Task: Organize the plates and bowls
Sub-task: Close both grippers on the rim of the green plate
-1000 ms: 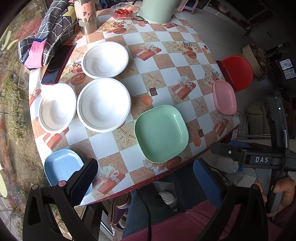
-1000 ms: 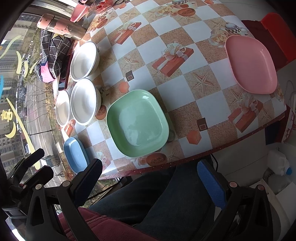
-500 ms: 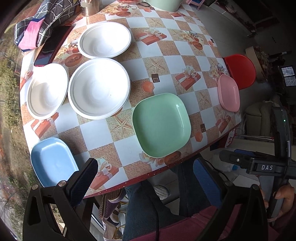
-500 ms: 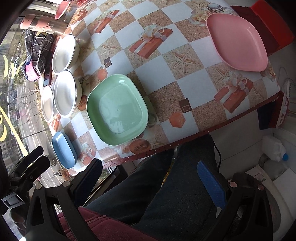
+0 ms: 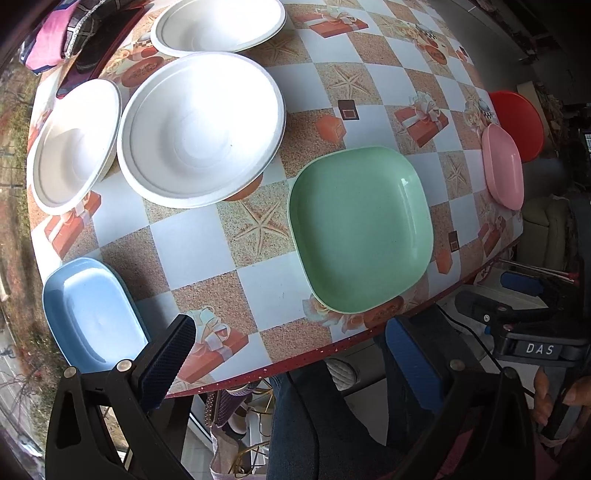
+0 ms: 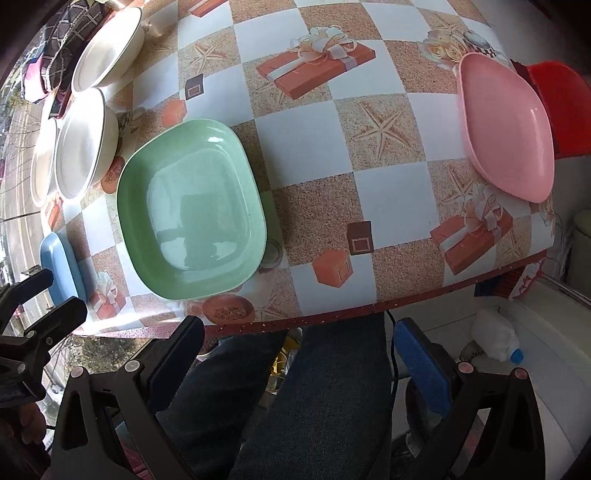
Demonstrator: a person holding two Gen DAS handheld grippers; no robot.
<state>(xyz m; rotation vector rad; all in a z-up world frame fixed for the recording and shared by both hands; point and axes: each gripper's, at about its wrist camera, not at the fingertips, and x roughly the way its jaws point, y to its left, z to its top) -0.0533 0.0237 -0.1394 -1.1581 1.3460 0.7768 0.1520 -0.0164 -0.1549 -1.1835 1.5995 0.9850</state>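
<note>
A green square plate (image 5: 360, 229) (image 6: 190, 208) lies near the table's front edge. A blue plate (image 5: 90, 314) (image 6: 61, 264) sits at the front left, a pink plate (image 5: 503, 166) (image 6: 506, 131) at the right edge. Three white bowls stand at the left: the nearest (image 5: 201, 127) (image 6: 86, 142), one beside it (image 5: 72, 146), one farther back (image 5: 219, 26) (image 6: 107, 50). My left gripper (image 5: 288, 343) is open and empty over the front edge, between the blue and green plates. My right gripper (image 6: 295, 345) is open and empty just off the front edge, right of the green plate.
The table (image 5: 258, 295) (image 6: 314, 147) has a checkered cloth with a red rim. A dark checked bag (image 5: 85, 26) (image 6: 61, 55) and a phone (image 5: 92, 62) lie at the back left. A red stool (image 5: 517, 118) (image 6: 565, 107) stands beyond the pink plate. The person's legs (image 6: 295, 406) are below.
Both grippers have moved closer to the table, so the plates and bowls look larger. Both stay open and empty. No dish has moved.
</note>
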